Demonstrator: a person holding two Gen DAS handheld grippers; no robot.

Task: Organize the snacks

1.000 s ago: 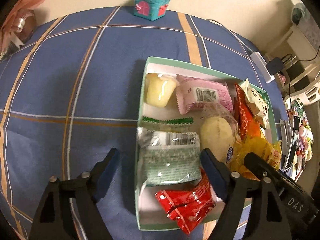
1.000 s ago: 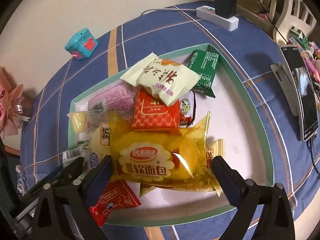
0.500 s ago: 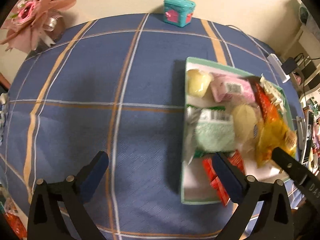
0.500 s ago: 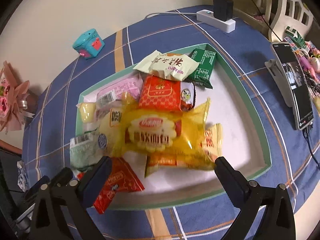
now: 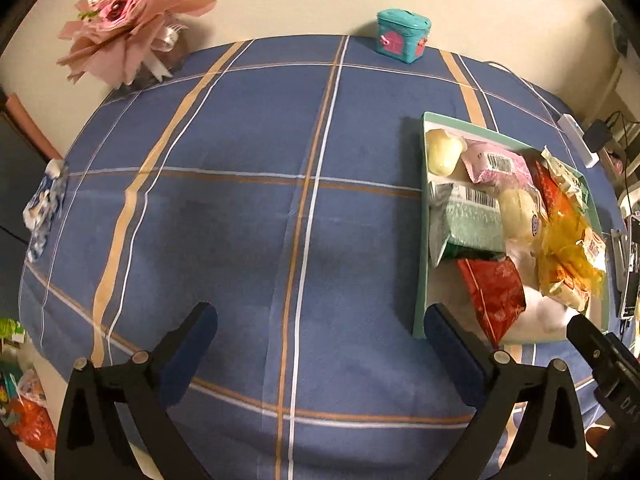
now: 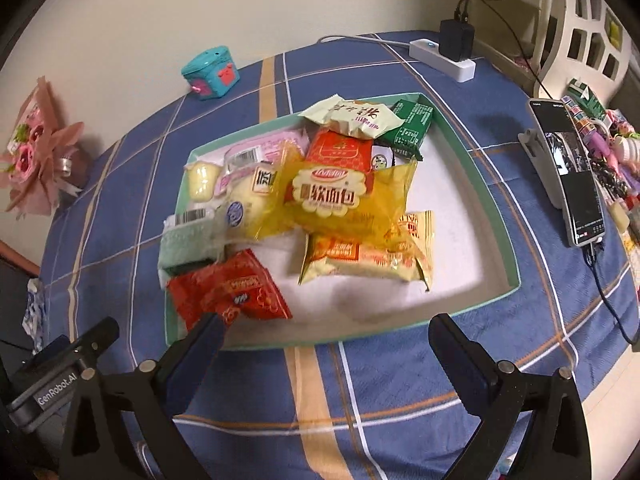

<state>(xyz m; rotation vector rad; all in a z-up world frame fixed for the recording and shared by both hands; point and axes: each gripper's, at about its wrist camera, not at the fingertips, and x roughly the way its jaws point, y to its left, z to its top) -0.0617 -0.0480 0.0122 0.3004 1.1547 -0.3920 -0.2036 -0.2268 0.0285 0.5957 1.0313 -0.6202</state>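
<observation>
snacks [image 6: 328, 196] piled in tray [image 6: 476, 184], phone [image 6: 576, 176] right of it.

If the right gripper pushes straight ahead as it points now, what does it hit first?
Probably the near wall of the green tray, just ahead of the open right gripper; past it, the red snack packet. Depth is uncertain.

A wide stretch of bare blue plaid cloth [image 5: 240, 240] is offered on the bench to the left of the green tray [image 6: 496, 216]. It is bounded at the far edge by a pink bouquet [image 5: 132, 20] and a teal box [image 5: 402, 36]. Inside the tray, the left half is crowded with snack packets [image 6: 328, 196], while its white floor [image 6: 452, 208] on the right side is left uncovered. Passage to the right of the tray is blocked by a propped phone [image 6: 572, 176], and the far right corner by a power strip [image 6: 442, 58].
</observation>
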